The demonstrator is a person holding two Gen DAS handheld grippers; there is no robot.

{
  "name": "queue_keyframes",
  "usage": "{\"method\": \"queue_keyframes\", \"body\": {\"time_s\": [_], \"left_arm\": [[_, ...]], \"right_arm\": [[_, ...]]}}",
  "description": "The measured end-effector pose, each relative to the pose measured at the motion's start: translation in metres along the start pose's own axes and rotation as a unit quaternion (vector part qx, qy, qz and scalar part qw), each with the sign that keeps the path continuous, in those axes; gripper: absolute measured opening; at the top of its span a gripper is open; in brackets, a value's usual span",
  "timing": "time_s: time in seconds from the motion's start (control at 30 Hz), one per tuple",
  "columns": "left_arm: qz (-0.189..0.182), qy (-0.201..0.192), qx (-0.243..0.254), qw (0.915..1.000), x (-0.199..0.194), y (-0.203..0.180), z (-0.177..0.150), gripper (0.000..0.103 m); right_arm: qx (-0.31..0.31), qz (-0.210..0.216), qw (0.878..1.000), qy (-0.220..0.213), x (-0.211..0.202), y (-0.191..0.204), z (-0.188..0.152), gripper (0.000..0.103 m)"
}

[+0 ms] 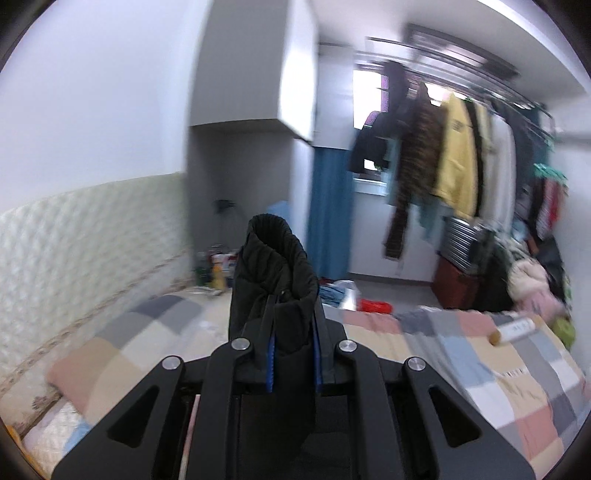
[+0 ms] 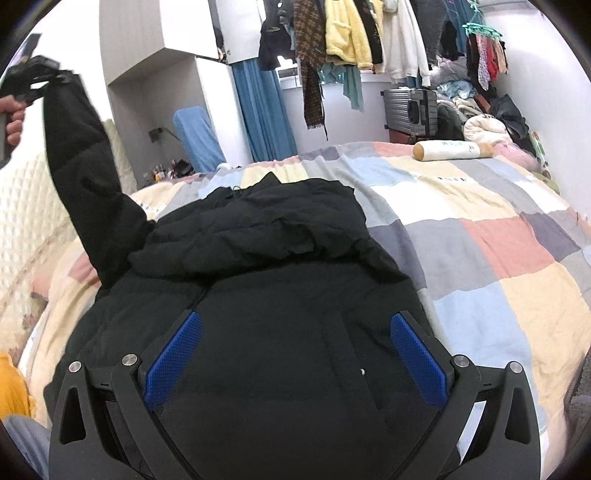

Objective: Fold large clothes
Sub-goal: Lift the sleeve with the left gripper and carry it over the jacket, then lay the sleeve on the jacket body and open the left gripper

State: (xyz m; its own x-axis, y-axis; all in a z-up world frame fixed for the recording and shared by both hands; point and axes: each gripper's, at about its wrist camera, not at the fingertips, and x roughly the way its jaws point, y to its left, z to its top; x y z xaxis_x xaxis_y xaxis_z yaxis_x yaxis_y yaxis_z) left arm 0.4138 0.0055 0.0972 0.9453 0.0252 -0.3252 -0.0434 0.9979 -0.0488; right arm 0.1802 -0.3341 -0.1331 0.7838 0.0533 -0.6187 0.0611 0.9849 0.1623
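Note:
A large black padded jacket [image 2: 266, 266] lies spread on the bed's patchwork quilt [image 2: 480, 236], hood toward the far side. My left gripper [image 1: 291, 332] is shut on the jacket's sleeve cuff [image 1: 273, 258] and holds it high above the bed. In the right wrist view the lifted sleeve [image 2: 85, 177] runs up to the left gripper [image 2: 33, 77] at the top left. My right gripper [image 2: 295, 332] is open, its blue pads [image 2: 417, 354] wide apart just over the jacket's body, holding nothing.
A white bolster pillow [image 2: 454, 150] lies on the quilt's far side. Behind the bed stand a rail of hanging clothes [image 2: 351, 33], a silver suitcase [image 2: 410, 107] and a clothes pile [image 2: 480, 110]. A padded cream wall panel [image 1: 74, 240] runs along the left.

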Motion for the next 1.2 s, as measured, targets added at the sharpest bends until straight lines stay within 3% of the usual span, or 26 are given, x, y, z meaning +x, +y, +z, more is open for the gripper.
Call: {"method": "queue_keyframes", "body": {"time_s": [0.23,0.53,0.63,0.83,0.93,1.07,1.13,1.2], "left_arm": [[-0.073,0.027,0.075,0.9941,0.016,-0.126,-0.060,0.016],[-0.157,0.110,0.137,0.9718,0.059,-0.239,-0.172,0.017],[-0.175,0.139,0.156,0.9621,0.074,-0.264,-0.211,0.017],[-0.162,0.210,0.178,0.9477,0.110,-0.289,-0.271,0.017],[-0.150,0.203,0.198,0.9471,0.112,-0.296,-0.277,0.017],[-0.168,0.214,0.180,0.9452,0.101,-0.291,-0.268,0.019],[-0.186,0.216,0.166,0.9440,0.093,-0.286,-0.259,0.031],[-0.186,0.210,0.161,0.9463,0.084,-0.280,-0.249,0.082]], "right_arm": [[0.011,-0.001,1.000,-0.007,-0.005,-0.012,0.000,0.103],[0.047,-0.003,0.999,-0.019,-0.005,-0.039,0.002,0.103],[0.060,-0.003,0.998,-0.016,0.001,-0.047,0.003,0.103],[0.074,-0.010,0.997,-0.005,0.019,-0.062,0.003,0.103],[0.078,-0.012,0.997,-0.005,0.027,-0.069,0.003,0.103],[0.086,-0.014,0.996,0.004,0.037,-0.076,0.000,0.103],[0.097,-0.010,0.995,0.002,0.037,-0.078,0.002,0.103],[0.095,-0.009,0.995,-0.007,0.032,-0.076,0.003,0.103]]}}
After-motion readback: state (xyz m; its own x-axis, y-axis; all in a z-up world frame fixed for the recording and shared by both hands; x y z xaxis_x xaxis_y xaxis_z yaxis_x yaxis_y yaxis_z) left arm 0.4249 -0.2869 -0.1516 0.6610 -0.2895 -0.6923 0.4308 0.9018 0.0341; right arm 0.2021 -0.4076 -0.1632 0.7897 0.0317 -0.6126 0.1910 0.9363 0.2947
